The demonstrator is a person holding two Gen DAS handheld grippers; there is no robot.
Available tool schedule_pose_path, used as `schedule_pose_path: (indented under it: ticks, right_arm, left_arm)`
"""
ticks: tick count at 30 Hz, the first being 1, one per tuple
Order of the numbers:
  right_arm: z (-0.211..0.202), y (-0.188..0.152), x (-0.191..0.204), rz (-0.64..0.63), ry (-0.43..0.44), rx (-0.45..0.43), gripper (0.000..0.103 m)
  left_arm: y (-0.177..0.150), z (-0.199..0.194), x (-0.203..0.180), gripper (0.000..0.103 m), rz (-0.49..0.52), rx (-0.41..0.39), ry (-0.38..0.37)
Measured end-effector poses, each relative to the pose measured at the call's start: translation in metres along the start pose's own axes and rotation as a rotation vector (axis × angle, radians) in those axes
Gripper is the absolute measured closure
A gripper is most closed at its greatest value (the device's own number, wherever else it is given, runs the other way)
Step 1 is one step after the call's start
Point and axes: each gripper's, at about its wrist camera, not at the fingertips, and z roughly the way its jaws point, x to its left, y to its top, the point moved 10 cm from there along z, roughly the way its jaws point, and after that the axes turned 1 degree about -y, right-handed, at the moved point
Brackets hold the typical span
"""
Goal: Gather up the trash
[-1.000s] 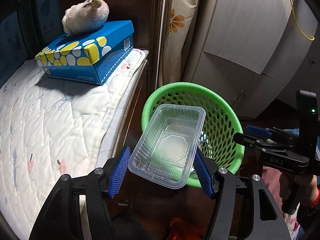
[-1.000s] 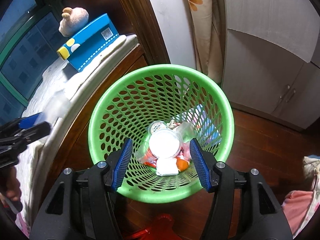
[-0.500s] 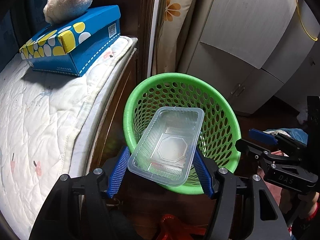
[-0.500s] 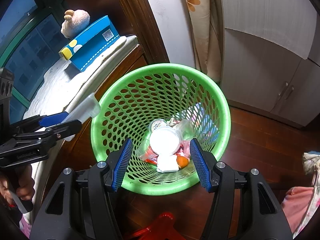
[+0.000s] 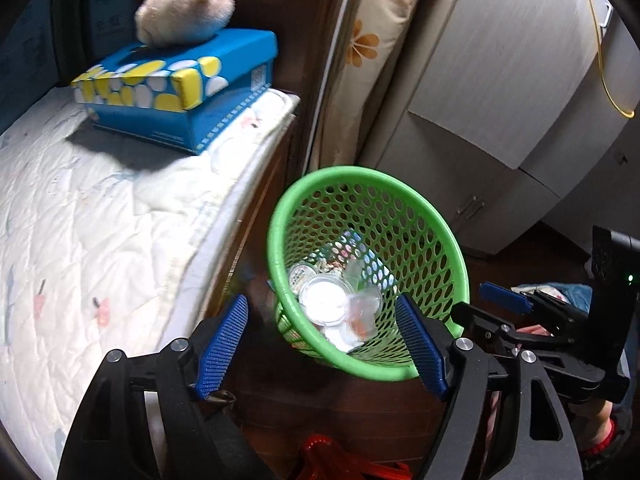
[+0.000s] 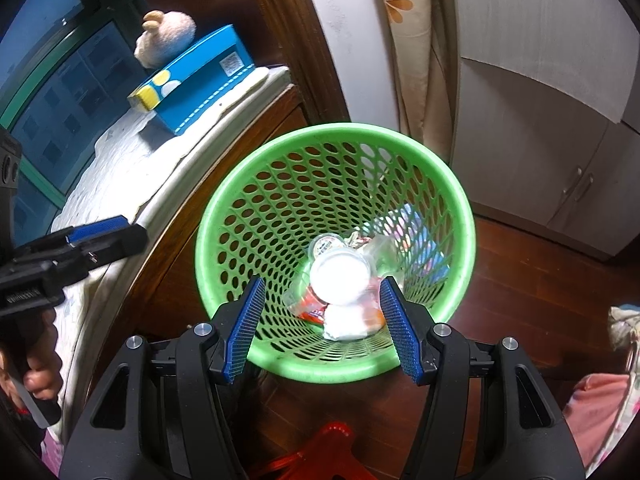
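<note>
A green mesh basket (image 5: 360,172) (image 6: 340,130) stands on the wooden floor beside the bed. At its bottom lies trash: a round white lid (image 5: 324,304) (image 6: 340,276), clear cups, a tissue and orange scraps. My left gripper (image 5: 320,300) hovers over the basket's near rim with its jaws opening and nothing between them. It also shows at the left edge (image 6: 100,236) of the right wrist view. My right gripper (image 6: 322,280) hangs above the basket's near side, jaws opening and empty. The left wrist view catches it at the right (image 5: 500,300). I cannot make out the clear rectangular container.
A blue tissue box with yellow spots (image 5: 180,88) and a plush toy (image 5: 184,12) sit on the quilted mattress (image 5: 80,220) to the left. White cabinets (image 5: 500,120) stand behind the basket. A red object (image 5: 320,456) lies on the floor below. A person's hand (image 6: 36,376) holds the left gripper.
The clear rectangular container has left my left gripper, whose jaws now stand wider. The right jaws have widened a little. The left view has shifted sideways.
</note>
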Motion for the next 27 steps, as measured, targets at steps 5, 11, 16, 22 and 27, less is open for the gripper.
schedule_pose_path:
  ticks: [5, 11, 16, 22, 27]
  right_arm:
    - [-0.010, 0.005, 0.025, -0.070, -0.002, -0.036, 0.029]
    - [-0.017, 0.009, 0.064, -0.144, 0.046, -0.048, 0.021]
    - [-0.022, 0.010, 0.100, -0.211, 0.071, -0.057, 0.018]
    - [-0.026, 0.010, 0.139, -0.272, 0.109, -0.058, 0.016]
    - [-0.032, 0.009, 0.173, -0.318, 0.146, -0.059, 0.015]
  left_arm:
    - [0.001, -0.031, 0.025, 0.022, -0.032, -0.067, 0.070]
    - [-0.007, -0.069, 0.056, 0.017, -0.074, -0.138, 0.182]
    - [-0.014, -0.105, 0.078, 0.014, -0.106, -0.200, 0.254]
    - [-0.030, -0.145, 0.105, 0.012, -0.155, -0.236, 0.333]
    - [-0.050, -0.174, 0.128, 0.012, -0.225, -0.258, 0.377]
